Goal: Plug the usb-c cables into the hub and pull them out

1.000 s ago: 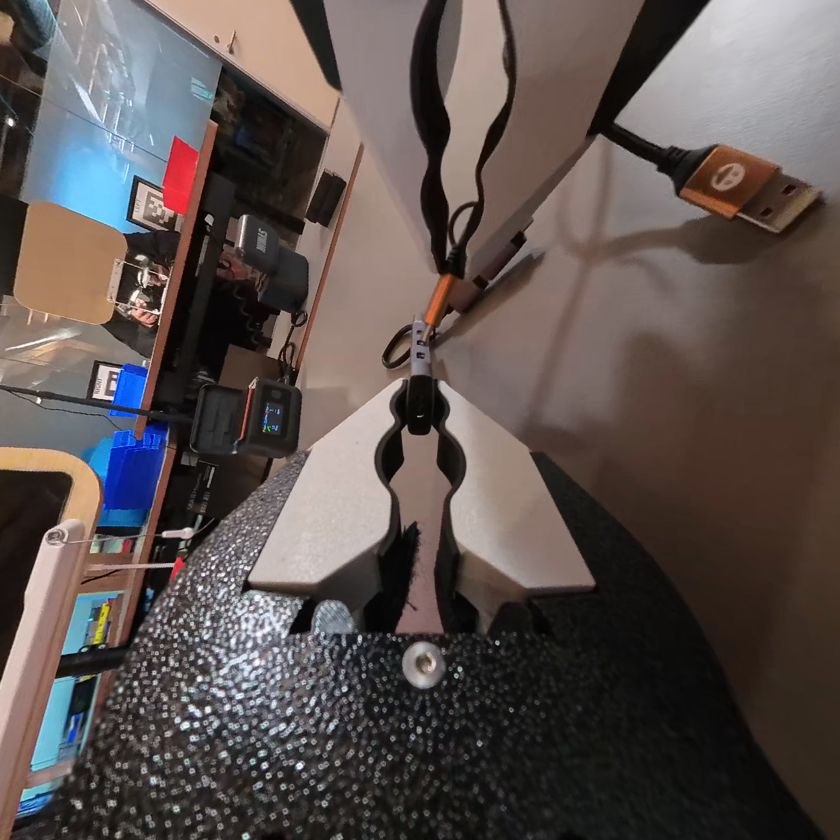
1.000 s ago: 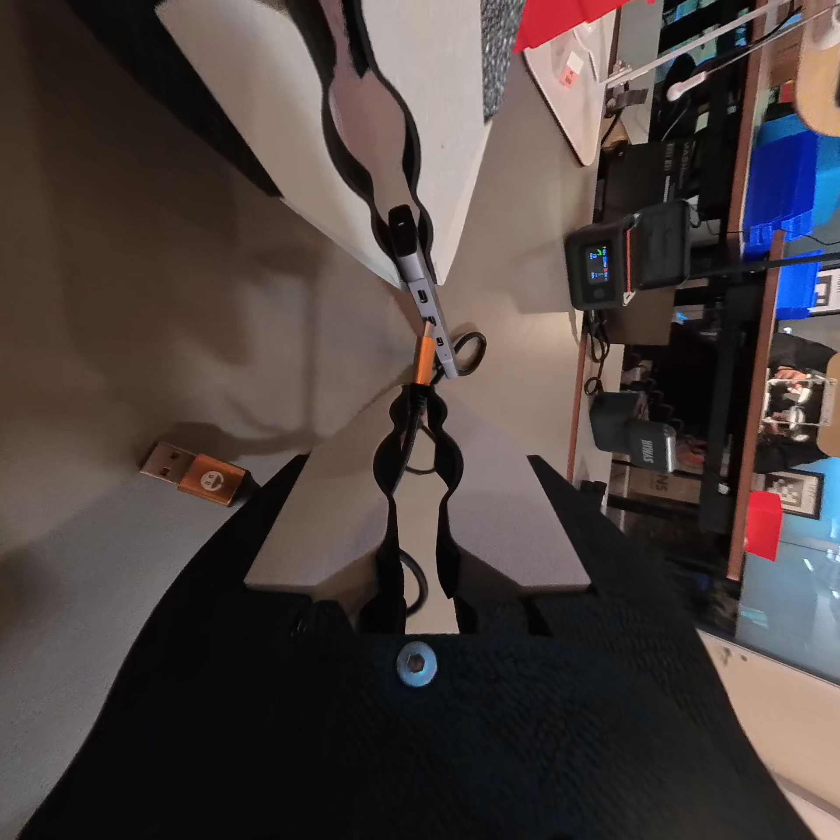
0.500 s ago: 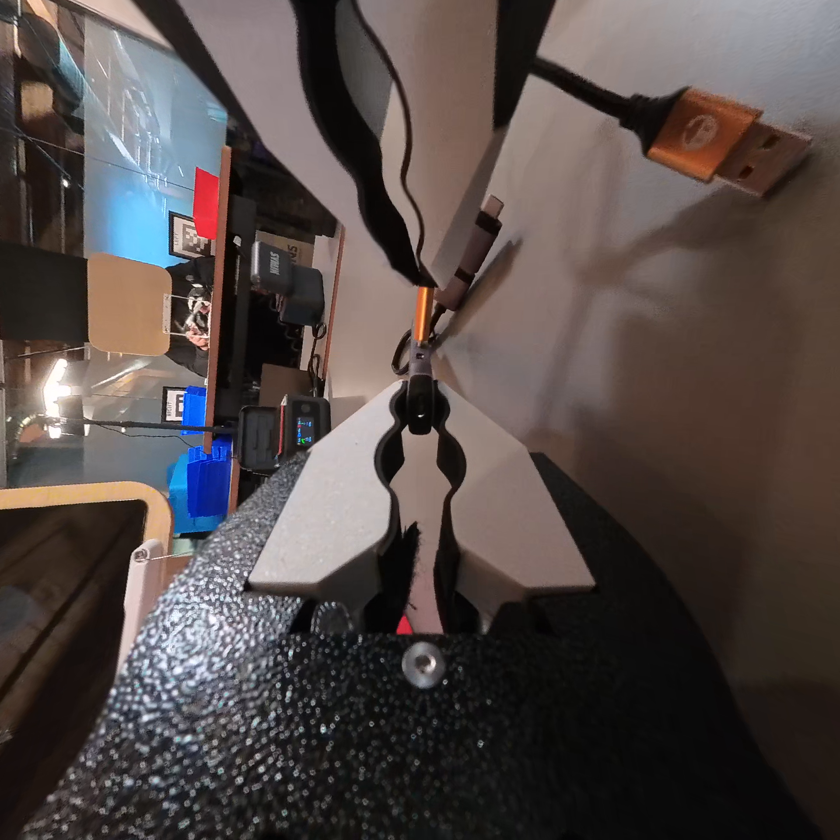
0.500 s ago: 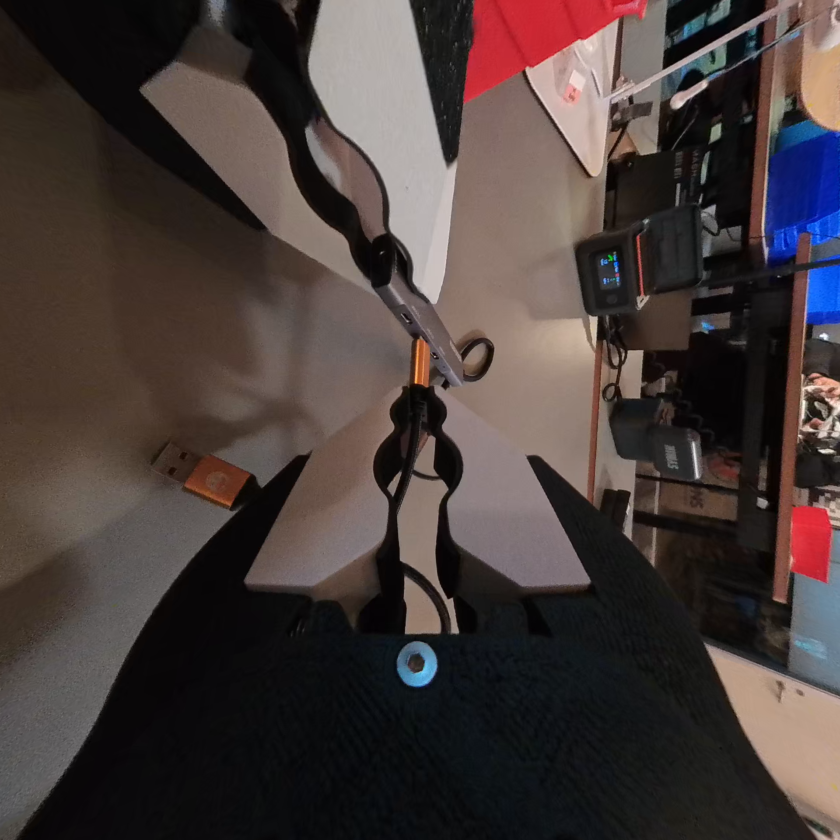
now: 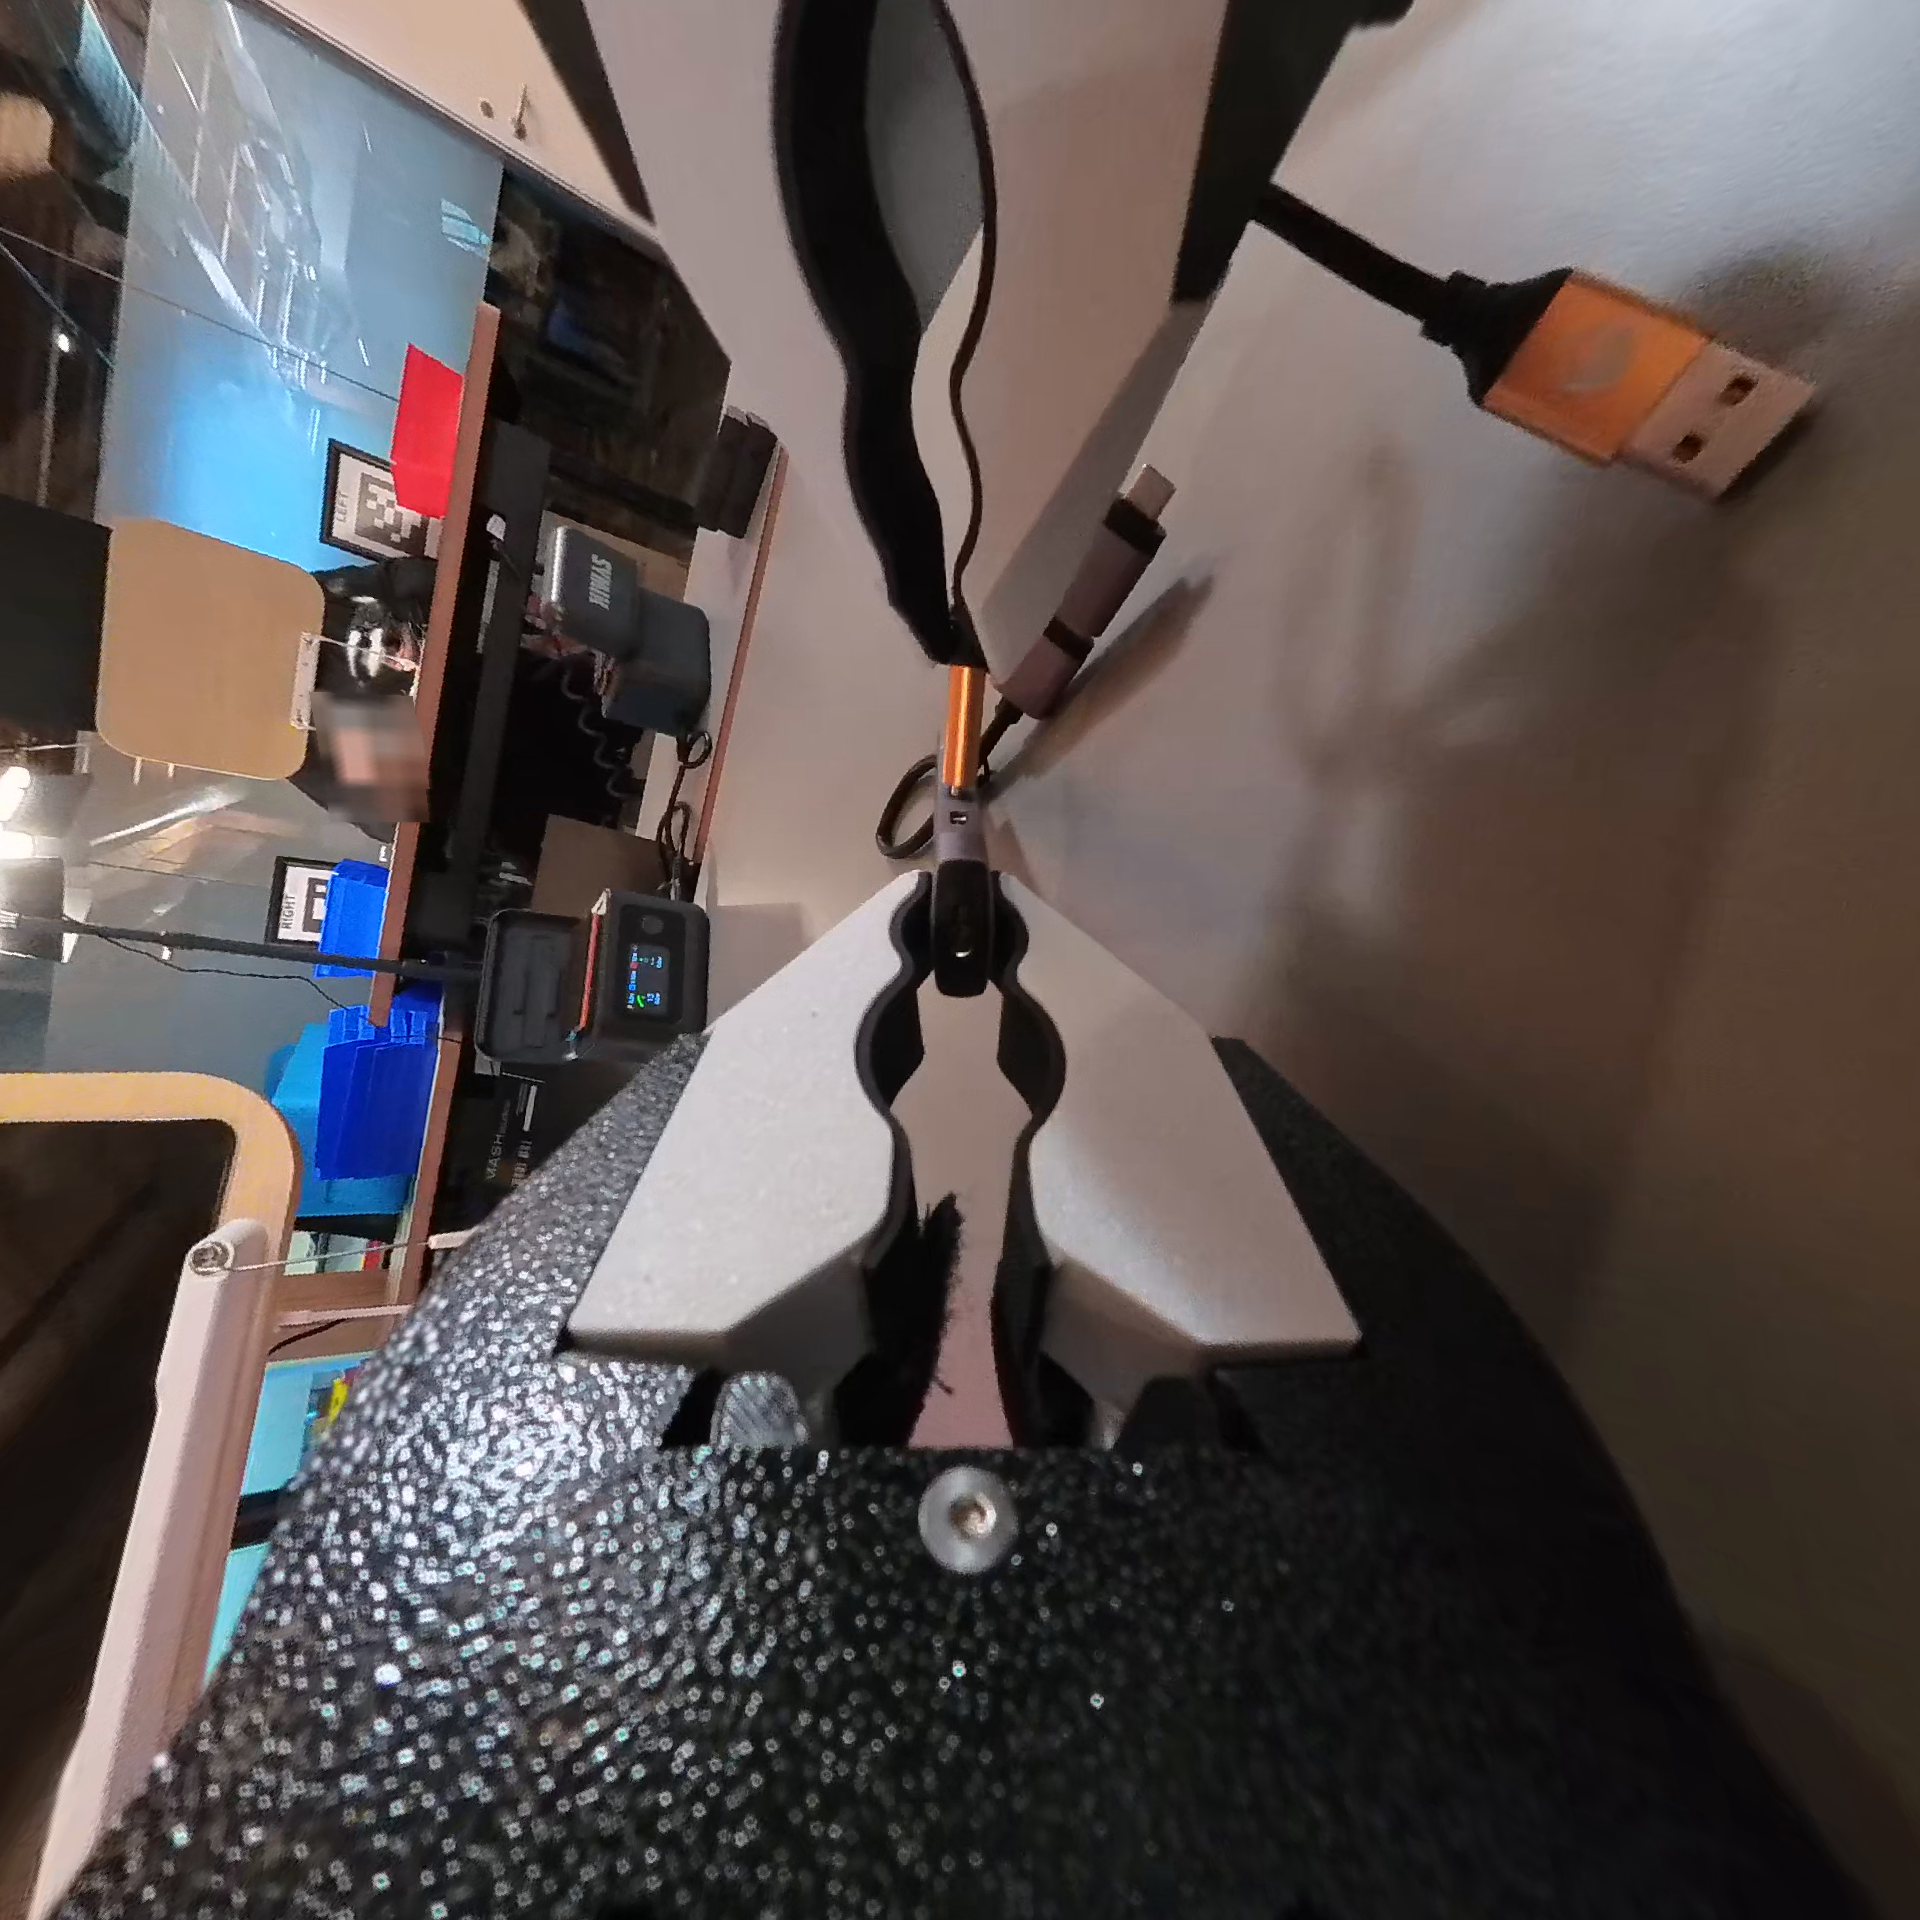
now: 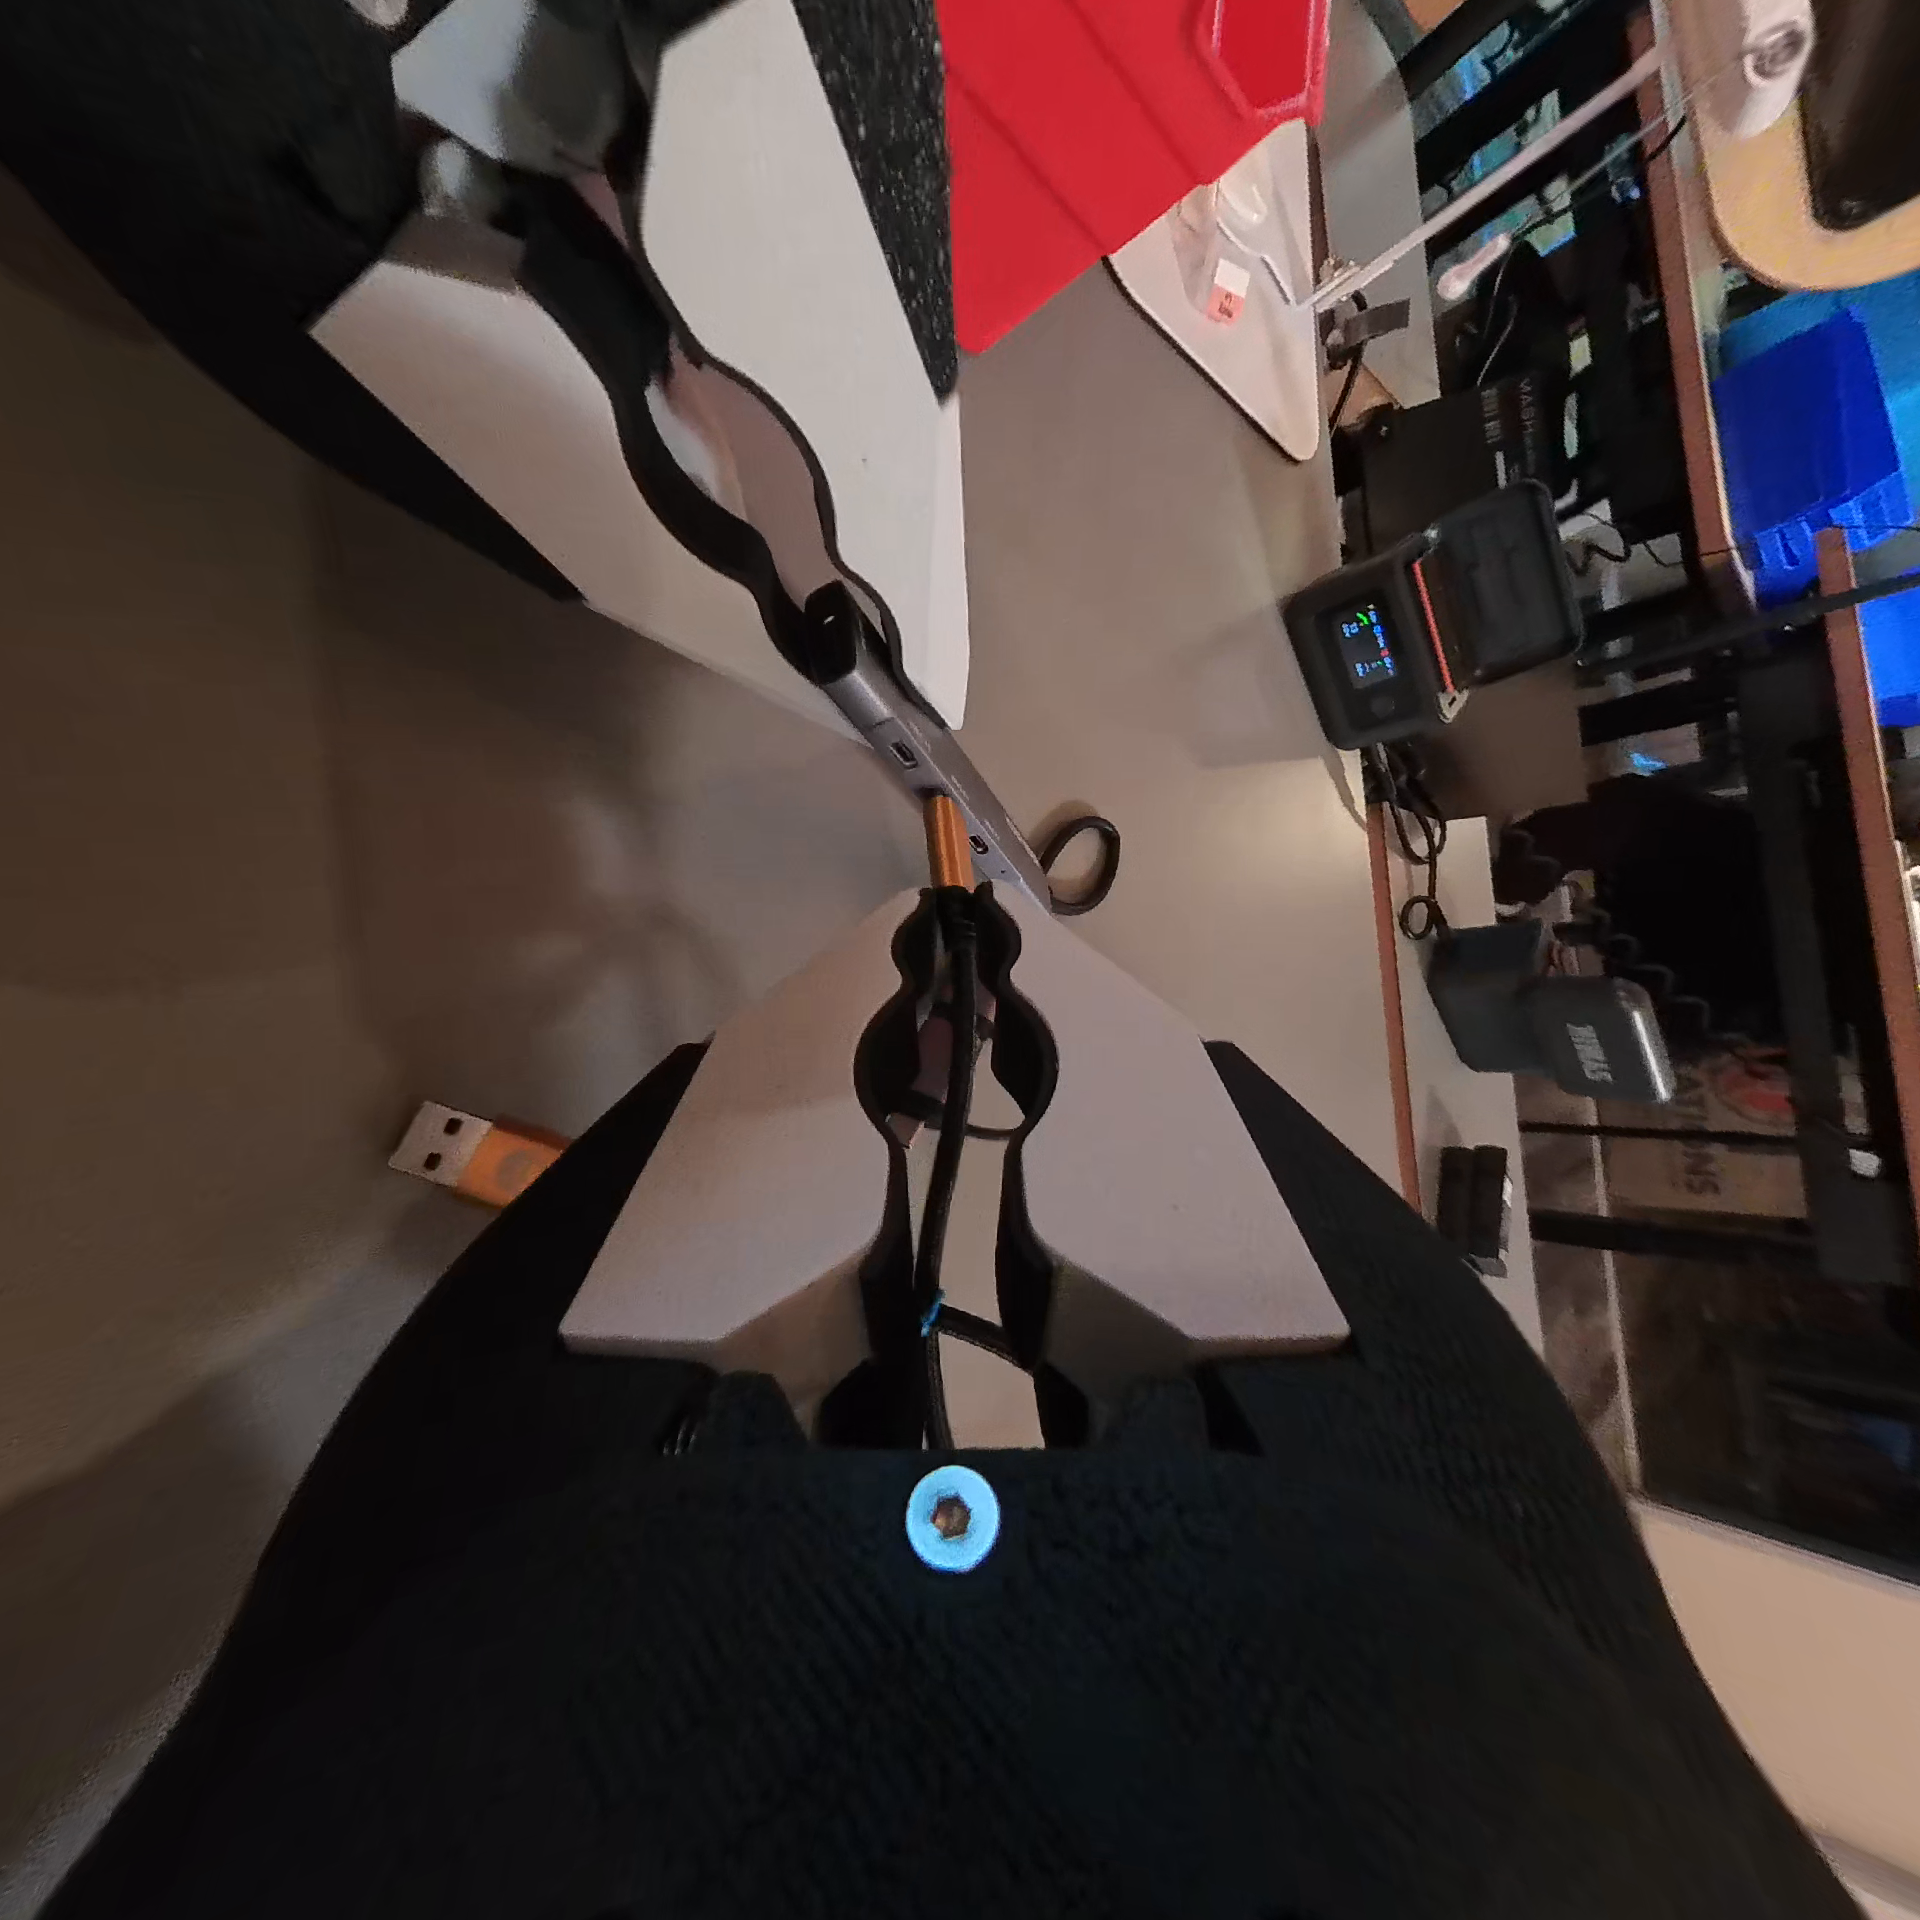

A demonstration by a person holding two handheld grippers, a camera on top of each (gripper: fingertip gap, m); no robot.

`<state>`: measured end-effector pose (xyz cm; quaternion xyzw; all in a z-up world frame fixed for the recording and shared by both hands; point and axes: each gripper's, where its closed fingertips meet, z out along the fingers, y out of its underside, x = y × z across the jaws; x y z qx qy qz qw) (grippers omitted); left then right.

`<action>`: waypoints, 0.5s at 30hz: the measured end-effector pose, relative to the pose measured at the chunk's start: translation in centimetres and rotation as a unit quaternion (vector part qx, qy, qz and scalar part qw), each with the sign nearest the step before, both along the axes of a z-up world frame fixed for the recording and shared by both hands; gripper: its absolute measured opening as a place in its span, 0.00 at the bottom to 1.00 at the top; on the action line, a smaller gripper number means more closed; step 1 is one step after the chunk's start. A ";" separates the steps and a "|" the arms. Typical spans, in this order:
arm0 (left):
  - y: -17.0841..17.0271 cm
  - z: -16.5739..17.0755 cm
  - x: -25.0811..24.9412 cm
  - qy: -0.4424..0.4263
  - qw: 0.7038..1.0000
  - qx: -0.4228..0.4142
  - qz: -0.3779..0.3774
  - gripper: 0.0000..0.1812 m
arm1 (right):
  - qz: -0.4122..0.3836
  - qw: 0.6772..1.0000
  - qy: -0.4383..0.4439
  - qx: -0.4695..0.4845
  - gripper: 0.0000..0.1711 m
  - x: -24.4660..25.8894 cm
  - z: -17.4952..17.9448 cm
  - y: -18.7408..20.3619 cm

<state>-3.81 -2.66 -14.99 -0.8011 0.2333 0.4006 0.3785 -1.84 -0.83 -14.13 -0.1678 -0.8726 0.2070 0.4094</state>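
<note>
L gripper (image 5: 961, 914): grey wedge fingers w/ black wavy pads, closed down on the dark end of the slim grey metal USB hub (image 6: 940, 764); hub is clamped at the tips and held above the pale matte tabletop (image 5: 1558, 935). R gripper (image 6: 956, 925): same build, fingers nearly together, pinching the black braided cable (image 6: 940, 1195) right behind its orange metal USB-C plug (image 6: 948, 852). Cable runs back between the R pads.

Plug pos.: orange plug tip meets the hub's long side face, between two small open ports; depth of seating can't be told from either view. Black hub lead loop (image 6: 1086, 862) sits at the hub's far end.

Cable's other end: orange-shelled USB-A connector (image 5: 1621, 390) lies flat on the tabletop, well apart from the hub. A second grey plug w/ USB-C tip (image 5: 1101, 582) shows just beside the R fingers; whether it's held can't be told.

Background: small black box w/ lit colour screen (image 6: 1434, 634), blue bins (image 5: 353, 1018), red sheet (image 6: 1101, 156).
</note>
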 end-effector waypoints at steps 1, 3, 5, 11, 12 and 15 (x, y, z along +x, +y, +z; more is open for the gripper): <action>0.0 0.0 0.0 0.004 1.000 -0.001 0.000 0.03 | 0.000 1.000 0.001 0.009 0.03 0.0 0.0 0.0; 0.0 -0.1 0.0 0.008 1.000 -0.001 -0.001 0.03 | 0.000 1.000 0.002 0.009 0.03 -0.1 0.0 -0.1; 0.0 -0.1 0.0 0.007 1.000 -0.001 -0.002 0.03 | 0.000 1.000 0.004 0.005 0.03 -0.2 0.0 -0.1; -0.2 -0.3 -0.4 0.013 1.000 -0.004 -0.001 0.04 | 0.002 1.000 0.012 0.001 0.03 -0.5 -0.1 -0.5; -0.2 -0.2 -0.5 0.008 1.000 -0.001 -0.003 0.04 | 0.001 1.000 0.014 -0.008 0.03 -0.5 0.0 -0.4; 0.2 -0.3 -0.2 0.010 1.000 0.001 -0.010 0.04 | -0.009 0.996 0.006 -0.088 0.11 0.3 1.3 -0.2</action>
